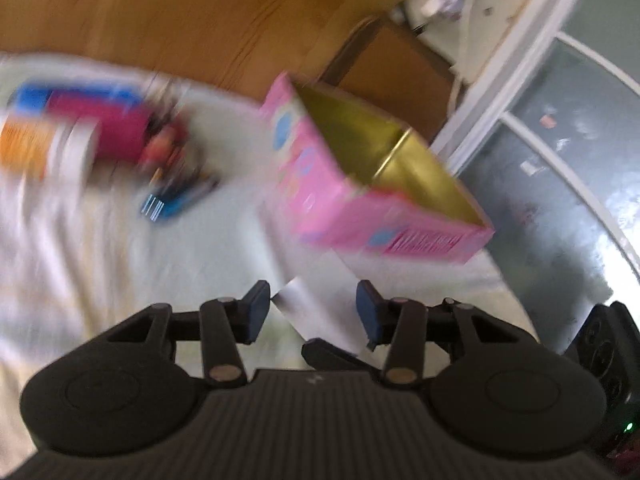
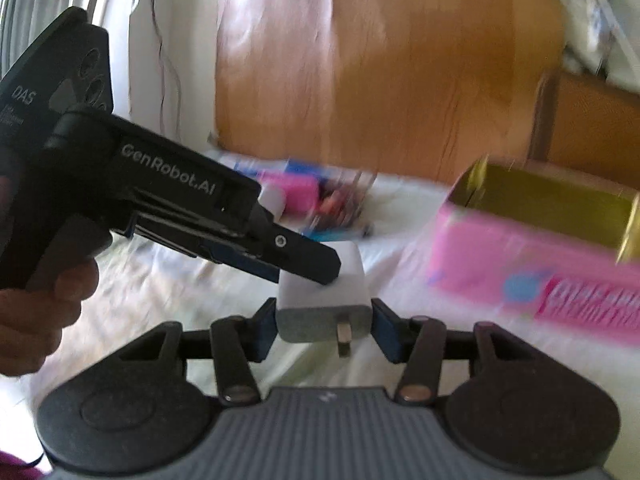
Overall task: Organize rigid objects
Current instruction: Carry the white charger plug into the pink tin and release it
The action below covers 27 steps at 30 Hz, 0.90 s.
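Observation:
My right gripper (image 2: 324,320) is shut on a white plug-in charger (image 2: 320,292), its metal pin pointing back at the camera. My left gripper (image 2: 320,268) reaches in from the left, held by a hand (image 2: 40,312), with its fingertips over the charger's far end. In the left wrist view the charger (image 1: 308,312) lies between the left gripper's (image 1: 312,304) blue pads with narrow gaps showing, so the jaws stand open around it. A pink tin box (image 1: 360,208) with a gold inside sits open on the white sheet, to the right and beyond (image 2: 520,264).
A blurred pile lies at the back left: a pink box (image 1: 116,128), an orange and white container (image 1: 44,148) and several pens (image 1: 176,192). A wooden panel (image 1: 180,20) stands behind the bed, with a wooden side table (image 1: 392,76) and glass door (image 1: 560,160) to the right.

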{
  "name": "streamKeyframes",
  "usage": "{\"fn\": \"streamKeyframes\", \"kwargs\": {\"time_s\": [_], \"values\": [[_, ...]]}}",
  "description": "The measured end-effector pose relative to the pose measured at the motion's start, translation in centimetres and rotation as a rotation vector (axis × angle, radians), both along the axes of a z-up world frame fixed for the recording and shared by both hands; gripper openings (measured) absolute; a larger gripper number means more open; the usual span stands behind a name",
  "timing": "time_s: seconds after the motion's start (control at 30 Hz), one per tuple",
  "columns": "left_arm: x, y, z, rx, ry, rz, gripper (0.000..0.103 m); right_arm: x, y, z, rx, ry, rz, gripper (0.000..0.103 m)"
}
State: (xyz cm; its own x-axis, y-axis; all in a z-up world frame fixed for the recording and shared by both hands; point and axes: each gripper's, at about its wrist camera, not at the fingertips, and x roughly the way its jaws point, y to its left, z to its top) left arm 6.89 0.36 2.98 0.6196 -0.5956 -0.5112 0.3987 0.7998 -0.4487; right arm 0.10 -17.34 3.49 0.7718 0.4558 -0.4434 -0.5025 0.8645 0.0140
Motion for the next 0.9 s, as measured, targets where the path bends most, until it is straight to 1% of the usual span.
{"fn": "streamKeyframes", "kwargs": {"time_s": [0.1, 0.17, 0.23, 0.33, 0.47, 0.63, 0.7, 0.8, 0.83, 0.9], "values": [[1.6, -2.4, 2.7, 0.008, -0.083, -0.030, 0.049, 1.1, -1.4, 1.9, -0.005, -0.096, -0.048, 0.048], [3.0, -4.1, 3.8, 0.013, -0.129, -0.048, 0.050, 2.3, -2.5, 2.8, -0.007, -0.133, -0.088, 0.048], [4.7, -5.8, 4.2, 0.010, -0.147, -0.062, 0.050, 3.7, -3.5, 3.3, -0.019, -0.150, -0.127, 0.048], [7.6, -8.4, 4.0, 0.007, -0.137, -0.087, 0.050, 6.3, -5.4, 3.4, -0.030, -0.125, -0.180, 0.048], [10.8, -11.6, 3.3, 0.024, -0.118, -0.111, 0.050, 9.8, -7.9, 2.9, -0.034, -0.049, -0.225, 0.048], [14.1, -14.1, 2.0, 0.061, -0.079, -0.096, 0.049, 13.3, -9.2, 1.5, -0.064, 0.025, -0.254, 0.049], [15.2, -14.8, 1.5, 0.081, -0.057, -0.081, 0.051, 14.9, -9.1, 0.7, -0.098, 0.050, -0.269, 0.049], [15.6, -14.8, 1.0, 0.096, -0.034, -0.055, 0.052, 15.8, -9.1, -0.1, -0.122, 0.025, -0.328, 0.050], [15.3, -14.5, 1.1, 0.088, -0.036, -0.052, 0.052, 15.5, -9.1, -0.1, -0.112, 0.013, -0.341, 0.050], [14.7, -13.8, 1.5, 0.079, -0.056, -0.049, 0.052, 14.8, -9.5, 0.0, -0.055, 0.002, -0.348, 0.050]]}}
